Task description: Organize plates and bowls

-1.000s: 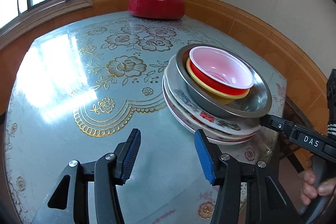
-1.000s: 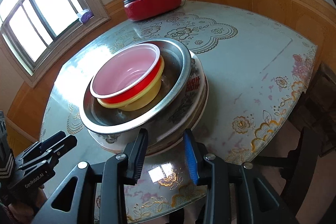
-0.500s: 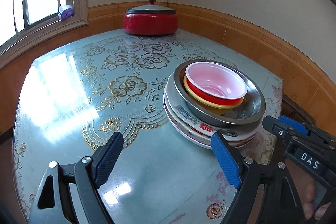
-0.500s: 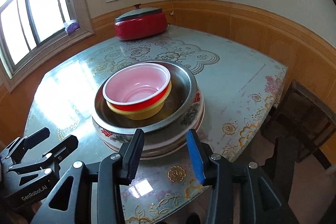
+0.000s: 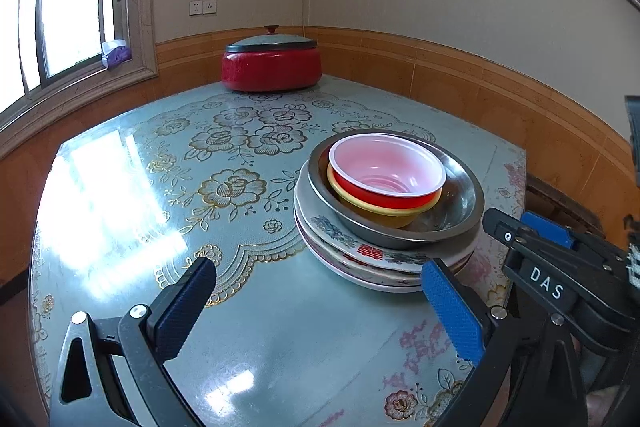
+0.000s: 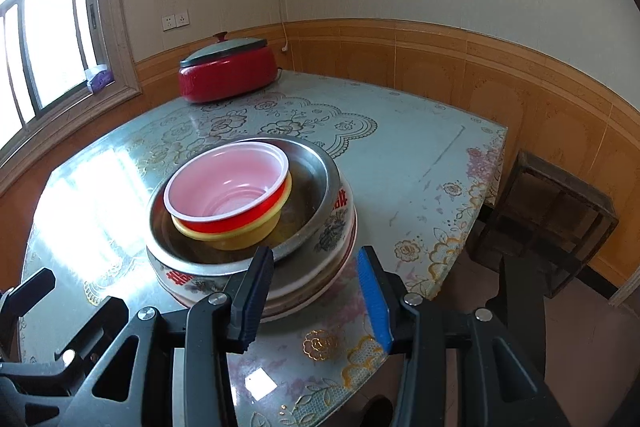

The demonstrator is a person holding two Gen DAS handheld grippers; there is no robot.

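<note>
A red bowl with a pale pink inside [image 5: 386, 173] sits nested in a yellow bowl [image 5: 376, 213]. Both rest in a steel bowl [image 5: 460, 195] on top of stacked patterned plates [image 5: 352, 247], near the table's right edge. My left gripper [image 5: 316, 269] hangs over the table in front and left of the stack; its jaws are opening wide, with nothing between them. In the right wrist view, my right gripper [image 6: 314, 255] is open just short of the plates' [image 6: 336, 227] near rim, not touching it. The same gripper shows at the right of the left wrist view [image 5: 510, 223].
A red lidded pot [image 5: 272, 63] stands at the table's far side, by the wall. The glass-topped floral table [image 5: 120, 187] reflects the window's glare on the left. A dark wooden crate [image 6: 552, 219] sits on the floor past the table's right edge.
My left jaws have spread from half open to very wide. Both grippers have risen and tilted up away from the stack. The right jaws have widened slightly. The stack has not moved.
</note>
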